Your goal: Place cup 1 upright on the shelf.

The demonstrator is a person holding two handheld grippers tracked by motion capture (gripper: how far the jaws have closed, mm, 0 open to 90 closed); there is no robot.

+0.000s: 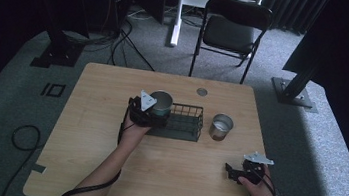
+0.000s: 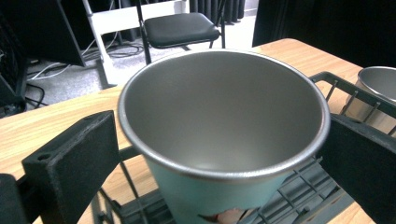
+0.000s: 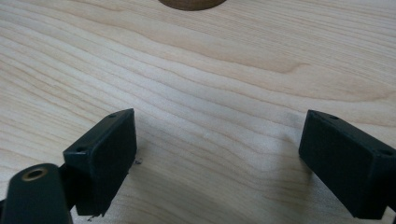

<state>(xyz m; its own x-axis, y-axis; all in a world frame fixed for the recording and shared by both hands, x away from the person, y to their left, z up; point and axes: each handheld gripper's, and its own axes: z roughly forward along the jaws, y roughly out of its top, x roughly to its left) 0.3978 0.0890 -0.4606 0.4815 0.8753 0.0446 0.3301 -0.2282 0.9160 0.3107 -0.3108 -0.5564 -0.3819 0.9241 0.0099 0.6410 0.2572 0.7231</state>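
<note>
Left tongs (image 1: 153, 111): we see the jaws either side of the teal cup (image 2: 219, 135), rim level. Pads look touching or just off the wall; we can't tell if they're clamped.
Right tongs (image 1: 232, 171): jaws spread wide, nothing between, hovering low over bare surface (image 3: 210, 84) at 5 o'clock.
Cup position: upright, axis vertical, over the 9 o'clock end of the wire basket (image 1: 184, 122), mid-surface.
Key relation: cup sits dead between left jaws; we judge the coming move is vertical, into or out of the basket. Left hand nearer by far.
Second cup (image 1: 221, 126): steel, just beside the basket at 3 o'clock.
Hidden: cup base and whether it rests on the basket floor.
</note>
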